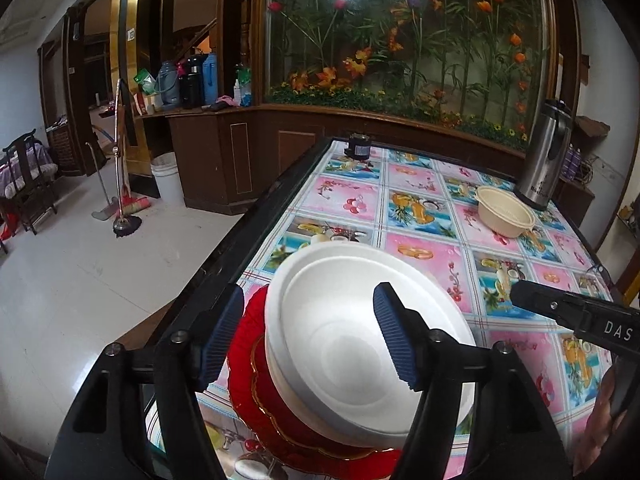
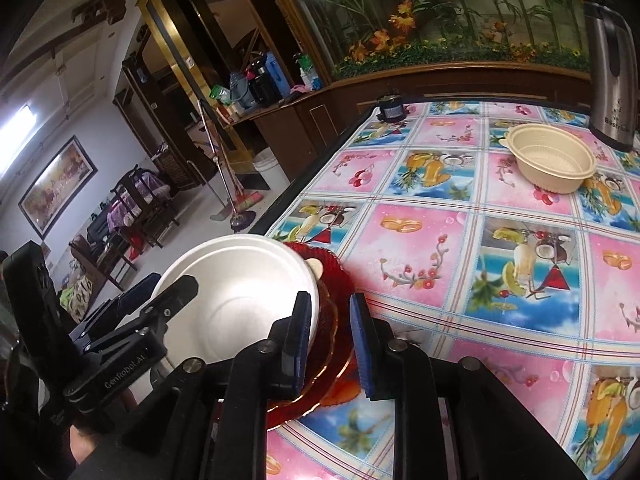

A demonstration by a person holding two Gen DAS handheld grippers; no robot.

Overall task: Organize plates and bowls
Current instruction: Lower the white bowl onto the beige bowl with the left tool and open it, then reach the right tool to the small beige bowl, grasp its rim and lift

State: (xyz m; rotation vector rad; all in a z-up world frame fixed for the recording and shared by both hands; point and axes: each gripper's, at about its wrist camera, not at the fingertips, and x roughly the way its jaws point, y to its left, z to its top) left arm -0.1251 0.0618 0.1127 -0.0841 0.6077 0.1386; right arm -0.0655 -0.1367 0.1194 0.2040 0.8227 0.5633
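Blue ribbed pads of the left gripper [image 1: 310, 334] stand well apart on either side of a white foam bowl's [image 1: 360, 336] near-left rim, one pad outside the wall and one over the hollow, neither pressing on it, so the claw holds nothing. That bowl sits nested on a stack of red scalloped plates [image 1: 256, 364] at the near-left corner of a table [image 1: 432, 256] spread with a fruit-patterned oilcloth. From the right wrist view, the right gripper [image 2: 330, 344] hangs over the plates' right edge just beside the bowl, its jaws parted by a narrow gap with only the plate rim showing below them and nothing clamped. A cream plastic bowl [image 2: 552, 160] stands alone well across the table, up and to the right of both claws, just in front of a steel thermos jug [image 2: 610, 68]. Judging by the layout, that lone bowl is next to be gathered, and the right gripper is nearer to it.
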